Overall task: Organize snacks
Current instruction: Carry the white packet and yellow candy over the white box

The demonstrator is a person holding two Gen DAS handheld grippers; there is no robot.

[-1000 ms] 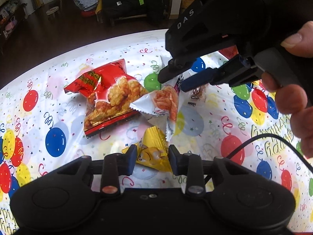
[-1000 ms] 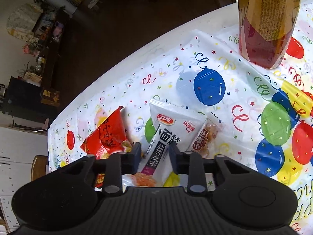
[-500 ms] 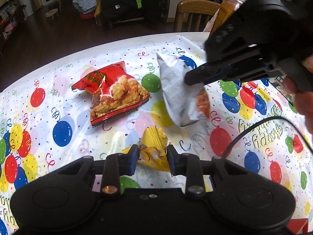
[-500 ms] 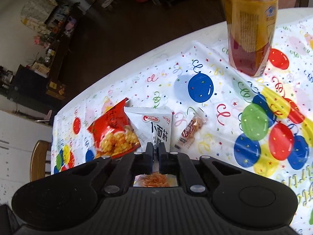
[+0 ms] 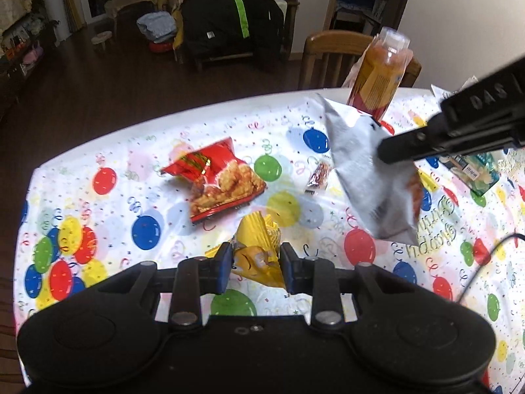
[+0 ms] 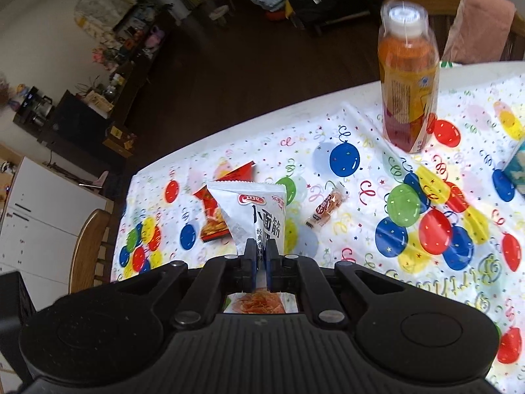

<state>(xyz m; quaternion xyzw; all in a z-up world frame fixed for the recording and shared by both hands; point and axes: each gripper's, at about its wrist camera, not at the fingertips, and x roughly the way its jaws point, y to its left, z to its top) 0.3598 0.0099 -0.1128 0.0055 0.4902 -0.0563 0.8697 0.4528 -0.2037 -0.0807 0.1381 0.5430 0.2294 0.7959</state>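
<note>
The white packet (image 6: 254,220) is hanging clear above the table (image 6: 361,249), pinched in the nearly closed right claw (image 6: 259,256), so the carrying step is under way; next it needs a spot among the sorted snacks. The left claw (image 5: 256,267) is hovering wide open, straddling the yellow packet (image 5: 259,249) just ahead, gripping nothing.

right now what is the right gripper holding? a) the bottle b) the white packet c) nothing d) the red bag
b: the right gripper is shut on the white packet, which hangs clear of the table in the left wrist view, while the red bag lies flat and the bottle stands apart.
</note>
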